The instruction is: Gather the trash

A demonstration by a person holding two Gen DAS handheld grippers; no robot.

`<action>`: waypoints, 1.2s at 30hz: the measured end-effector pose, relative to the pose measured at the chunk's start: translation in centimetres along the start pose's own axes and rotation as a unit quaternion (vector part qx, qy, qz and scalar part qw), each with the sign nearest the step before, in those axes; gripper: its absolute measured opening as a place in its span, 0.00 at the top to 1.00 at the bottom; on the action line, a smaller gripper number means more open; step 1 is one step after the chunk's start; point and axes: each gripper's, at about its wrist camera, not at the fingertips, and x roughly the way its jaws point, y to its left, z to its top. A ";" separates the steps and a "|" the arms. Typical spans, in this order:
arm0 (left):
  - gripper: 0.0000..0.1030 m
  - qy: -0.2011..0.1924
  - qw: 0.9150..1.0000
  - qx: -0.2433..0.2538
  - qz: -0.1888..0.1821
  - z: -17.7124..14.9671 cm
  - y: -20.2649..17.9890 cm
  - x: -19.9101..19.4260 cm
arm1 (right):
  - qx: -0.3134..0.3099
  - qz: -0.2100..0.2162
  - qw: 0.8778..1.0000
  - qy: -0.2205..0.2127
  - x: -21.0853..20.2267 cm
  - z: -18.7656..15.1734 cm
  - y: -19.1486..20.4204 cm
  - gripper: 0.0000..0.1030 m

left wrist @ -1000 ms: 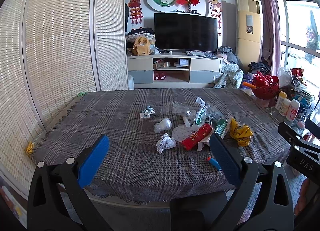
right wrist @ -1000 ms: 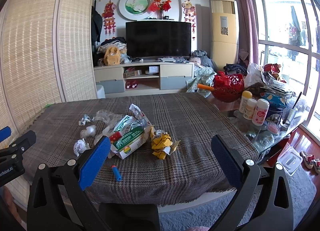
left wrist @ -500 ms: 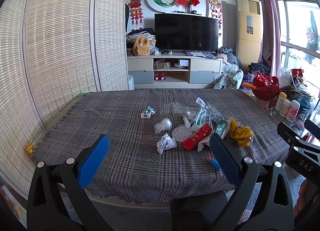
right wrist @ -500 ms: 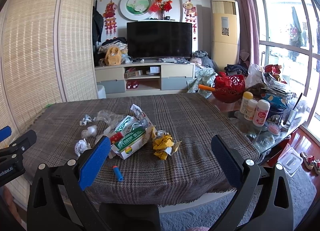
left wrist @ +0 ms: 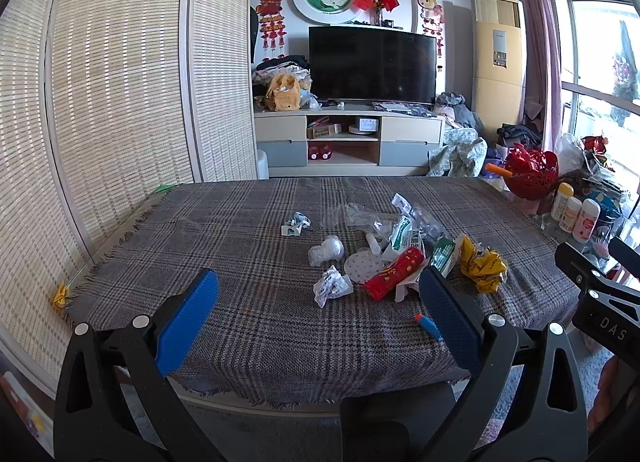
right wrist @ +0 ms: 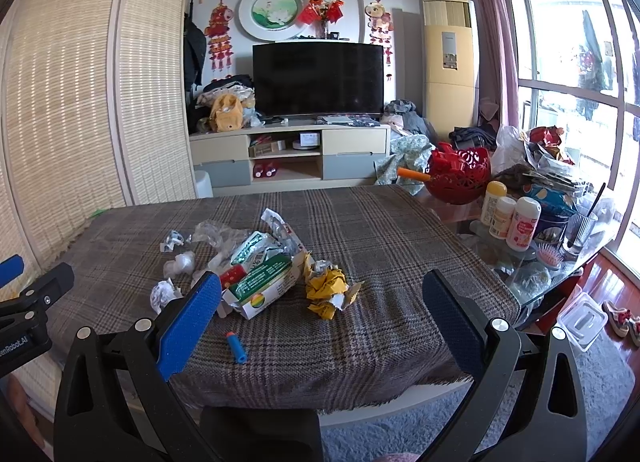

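Left wrist view: left tool (left wrist: 316,302) hangs wide open and empty over the near edge of the desk (left wrist: 208,230), trash pile (left wrist: 396,258) just ahead. Right wrist view: right tool (right wrist: 320,304) also spread open, empty, yellow wrapper (right wrist: 326,290) between its fingers (right wrist: 188,322)

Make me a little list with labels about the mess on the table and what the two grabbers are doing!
surface: plaid tablecloth
trash: yellow wrapper, green box, red tube, white paper ball, blue cap
left gripper: open, holding nothing
right gripper: open, holding nothing
bin: none in view
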 end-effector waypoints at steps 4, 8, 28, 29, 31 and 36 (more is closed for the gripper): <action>0.08 0.000 1.000 0.001 -0.001 0.0 0.0 -0.1 | 0.001 0.000 1.000 0.001 0.0 0.0 0.1 0.02; 0.08 0.001 1.000 0.001 0.000 0.0 0.1 0.0 | 0.008 0.006 1.000 0.003 0.1 0.0 -0.1 0.02; 0.08 0.028 1.000 0.001 -0.006 -0.9 0.2 2.4 | 0.034 0.037 0.998 0.034 2.7 -0.4 -2.2 0.02; 0.08 0.030 1.000 0.001 -0.006 -0.9 0.1 2.6 | 0.035 0.039 0.998 0.037 3.0 -0.5 -2.3 0.02; 0.08 0.037 0.999 0.004 -0.009 -1.2 -0.1 3.1 | 0.038 0.043 0.998 0.041 3.4 -0.8 -2.5 0.02; 0.08 0.050 0.998 0.030 0.016 -1.9 -1.4 4.5 | 0.033 0.039 0.997 0.055 4.8 -1.5 -3.2 0.02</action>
